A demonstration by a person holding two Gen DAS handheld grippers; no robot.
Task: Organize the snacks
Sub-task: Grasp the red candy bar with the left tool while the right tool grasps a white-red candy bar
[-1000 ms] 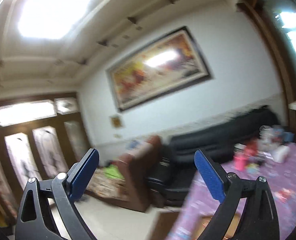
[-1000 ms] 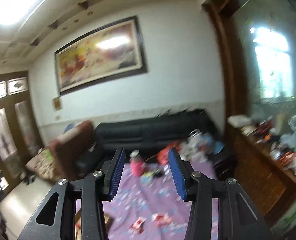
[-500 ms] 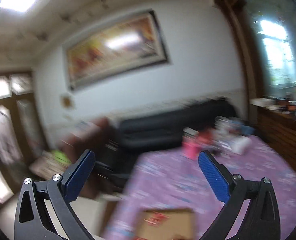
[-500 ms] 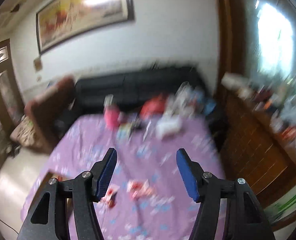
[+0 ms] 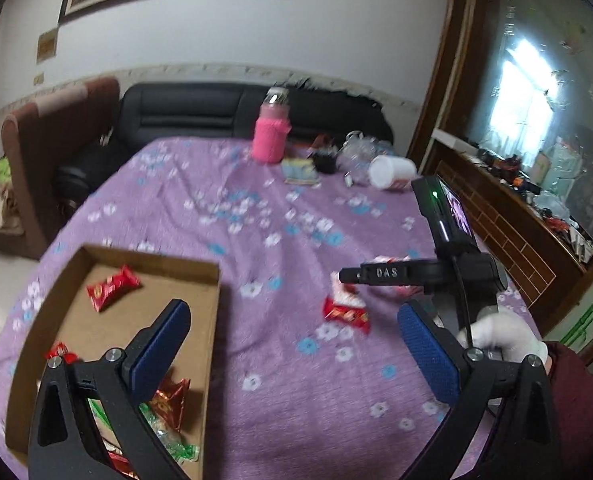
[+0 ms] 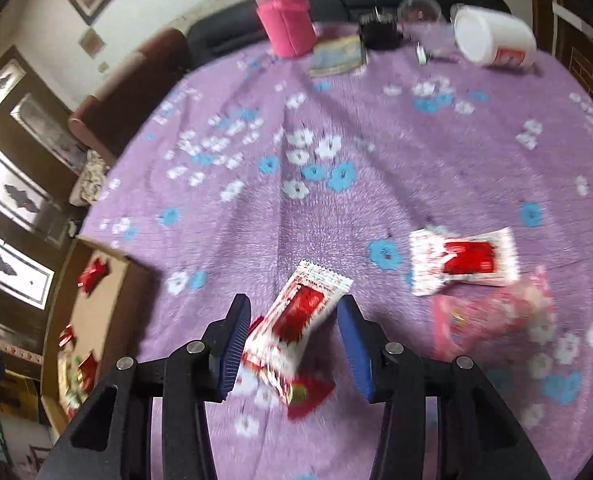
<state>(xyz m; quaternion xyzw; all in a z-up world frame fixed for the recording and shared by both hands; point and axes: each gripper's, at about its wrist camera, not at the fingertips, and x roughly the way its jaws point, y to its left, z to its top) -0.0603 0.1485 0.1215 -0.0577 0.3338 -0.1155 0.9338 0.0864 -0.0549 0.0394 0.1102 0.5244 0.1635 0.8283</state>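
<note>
A shallow cardboard box [image 5: 212, 300] lies at the table's left with a red candy [image 5: 112, 286] and several wrapped snacks inside; it also shows in the right wrist view [image 6: 60, 308]. My left gripper [image 5: 292, 352] is open and empty above the box's right edge. My right gripper [image 6: 294, 340] is open, its jaws on either side of a red-and-white snack packet [image 6: 296, 316] lying on the purple cloth, with a red wrapper under its near end. A second red-and-white packet [image 6: 462, 260] and a pink packet [image 6: 492, 316] lie to the right. The right gripper's body [image 5: 428, 272] hangs over these snacks.
The table has a purple flowered cloth [image 6: 336, 140]. At its far edge stand a pink-sleeved bottle [image 5: 270, 132], a tipped white tub [image 5: 390, 170], a small packet [image 5: 300, 170] and a black object [image 5: 325, 160]. A black sofa [image 5: 184, 112] sits behind, a wooden cabinet [image 5: 508, 220] to the right.
Both grippers have tilted down from the wall and ceiling to the table. The right gripper has dropped low over the snack packet; the left one has come over the box.
</note>
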